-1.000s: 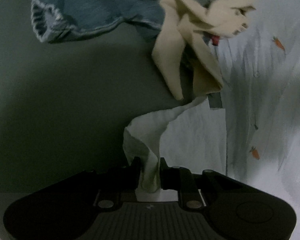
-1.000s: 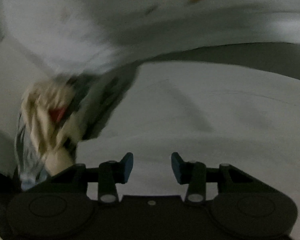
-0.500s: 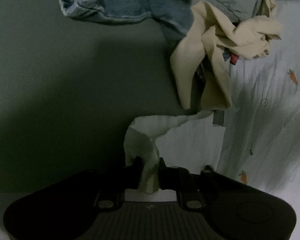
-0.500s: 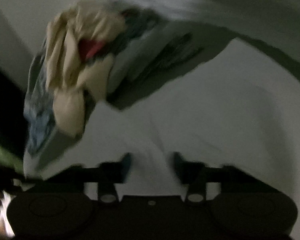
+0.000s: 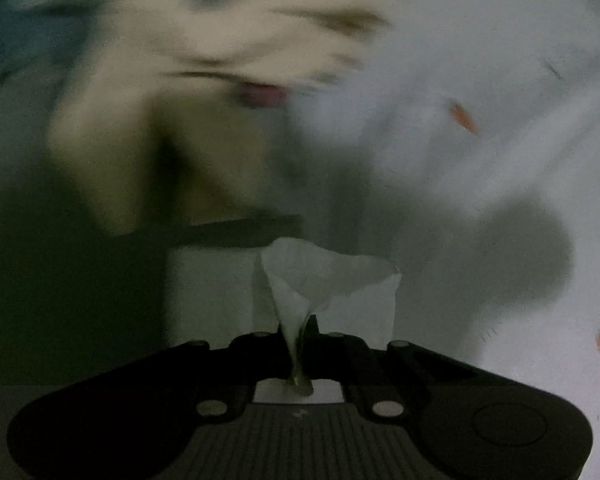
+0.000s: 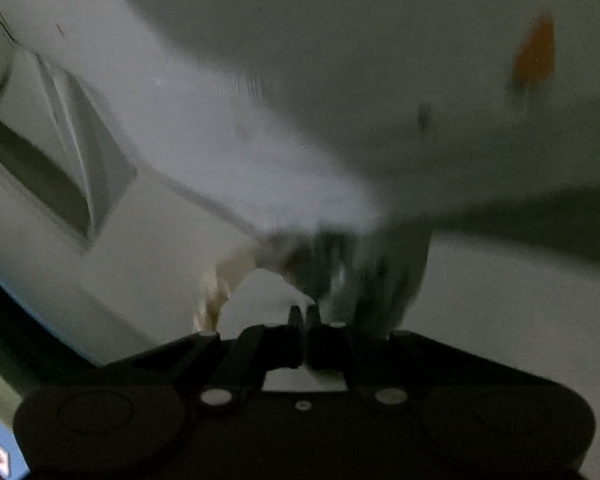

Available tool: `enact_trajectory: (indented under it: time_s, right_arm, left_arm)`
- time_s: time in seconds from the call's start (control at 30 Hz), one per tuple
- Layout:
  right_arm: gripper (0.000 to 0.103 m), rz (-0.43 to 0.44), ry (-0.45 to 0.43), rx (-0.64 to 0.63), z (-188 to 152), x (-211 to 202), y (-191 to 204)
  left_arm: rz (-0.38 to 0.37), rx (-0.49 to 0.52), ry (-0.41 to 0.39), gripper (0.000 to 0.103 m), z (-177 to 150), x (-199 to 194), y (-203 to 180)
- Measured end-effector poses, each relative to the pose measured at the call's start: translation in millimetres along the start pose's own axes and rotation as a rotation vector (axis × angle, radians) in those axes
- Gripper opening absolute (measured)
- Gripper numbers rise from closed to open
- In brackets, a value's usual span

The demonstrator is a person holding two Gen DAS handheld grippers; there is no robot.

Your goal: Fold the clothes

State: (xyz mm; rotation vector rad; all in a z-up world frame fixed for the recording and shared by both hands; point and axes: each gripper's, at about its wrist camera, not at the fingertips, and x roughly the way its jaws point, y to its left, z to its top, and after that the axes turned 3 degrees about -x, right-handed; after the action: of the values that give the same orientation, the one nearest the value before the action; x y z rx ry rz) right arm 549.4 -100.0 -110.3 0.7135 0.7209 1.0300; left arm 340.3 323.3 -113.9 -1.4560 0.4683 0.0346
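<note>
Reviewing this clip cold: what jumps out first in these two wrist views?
The left gripper pinches a pale fabric corner that fans out just above its fingers at bottom centre. Behind it, a blurred cream garment fills the upper left. In the right wrist view, the right gripper looks shut beneath white cloth with an orange carrot print.

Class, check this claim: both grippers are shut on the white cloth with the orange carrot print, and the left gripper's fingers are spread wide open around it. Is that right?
Not quite. The left gripper is not spread open: the left wrist view shows its jaws pinched shut on a corner of the white cloth. The right gripper is shut on that cloth too, as claimed.
</note>
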Motion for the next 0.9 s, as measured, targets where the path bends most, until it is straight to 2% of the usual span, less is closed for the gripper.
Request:
enact_trajectory:
  time_s: [0.07,0.13,0.2,0.27,0.3,0.33,0.37,0.43,0.57,0.63,0.73,0.77,0.8,0.9]
  right_arm:
    - [0.002,-0.059,-0.045,-0.065,18.1,-6.1,-0.9]
    - [0.002,-0.127,-0.068,-0.118,32.6,-7.0,-4.1]
    - [0.006,-0.291,-0.064,-0.157,37.6,8.2,-15.5]
    - [0.022,-0.468,-0.041,-0.191,34.2,24.6,-29.7]
    - [0.024,-0.53,-0.019,-0.201,31.7,31.0,-34.6]
    - [0.029,-0.571,0.003,-0.208,28.3,35.5,-39.3]
    - [0.037,-0.589,0.016,-0.211,24.6,36.8,-42.2]
    - [0.044,-0.602,0.023,-0.223,15.2,35.8,-46.8]
    - [0.045,-0.651,0.056,-0.214,3.5,35.6,-49.6]
    - [0.046,-0.648,0.054,-0.202,-1.3,30.5,-48.7]
    - [0.046,-0.647,0.048,-0.182,-6.7,24.8,-48.1]
    - [0.046,-0.648,0.046,-0.18,-8.9,22.8,-47.0]
    - [0.046,-0.649,0.043,-0.177,-10.4,20.6,-46.3]
    - [0.046,-0.65,0.041,-0.168,-13.6,14.3,-43.9]
  left_arm:
    - [-0.002,0.104,0.014,0.005,7.1,31.2,-17.3]
    - [0.069,0.203,0.019,0.009,14.3,67.8,-20.8]
    - [0.16,0.278,0.003,0.022,21.1,97.4,-13.5]
    - [0.294,0.272,-0.045,0.03,27.2,111.4,2.1]
    - [0.337,0.25,-0.061,0.032,29.9,113.2,9.9]
    - [0.343,0.213,-0.07,0.032,31.5,109.7,17.8]
    - [0.324,0.183,-0.078,0.032,31.5,103.0,25.0]
    - [0.275,0.186,-0.078,0.032,27.2,91.6,31.4]
    - [0.247,0.359,0.03,0.032,11.1,98.6,19.6]
    - [0.224,0.406,0.072,0.032,3.9,111.4,13.5]
    - [0.295,0.379,0.072,0.029,-0.5,130.4,16.9]
    - [0.316,0.355,0.067,0.022,1.7,136.5,19.6]
    - [0.327,0.336,0.062,0.0,3.5,140.1,21.8]
    - [0.339,0.372,0.033,0.0,8.2,143.8,16.8]
